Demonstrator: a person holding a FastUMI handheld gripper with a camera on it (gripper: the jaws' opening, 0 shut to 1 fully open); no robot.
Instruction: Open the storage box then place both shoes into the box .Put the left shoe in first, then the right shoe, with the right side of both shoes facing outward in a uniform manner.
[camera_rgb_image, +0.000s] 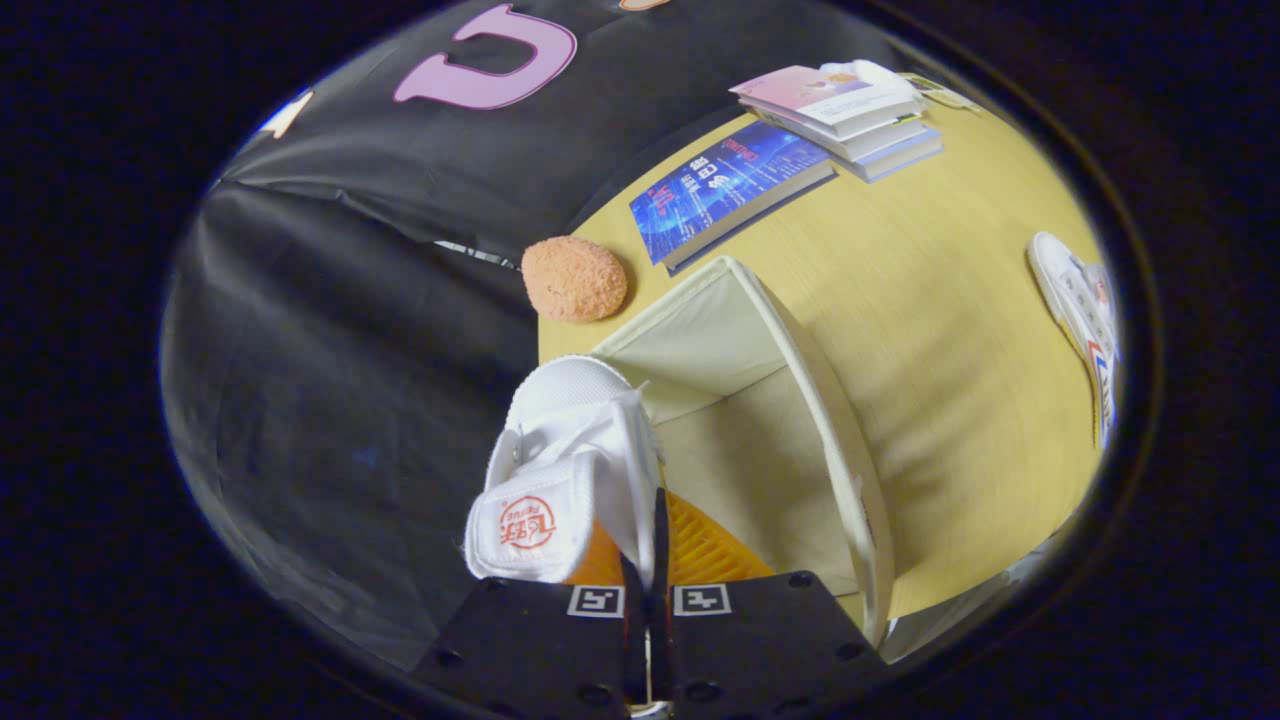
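The gripper (648, 560) is clamped on the collar of a white sneaker (565, 470), held over the open cream fabric storage box (790, 420) on the surface (950, 330). It should go down against one wall, right side outward, leaving room for the second sneaker (1085, 320) lying well apart. The box floor is partly hidden, and which foot this shoe fits is hard to tell.

We see a yellow wooden table (930, 330). A blue book (725, 190) lies flat on it. Near that book sits a stack of books (850, 115), with a pink one on top. A fuzzy orange ball (574, 278) rests at the table's edge, beside the blue book.
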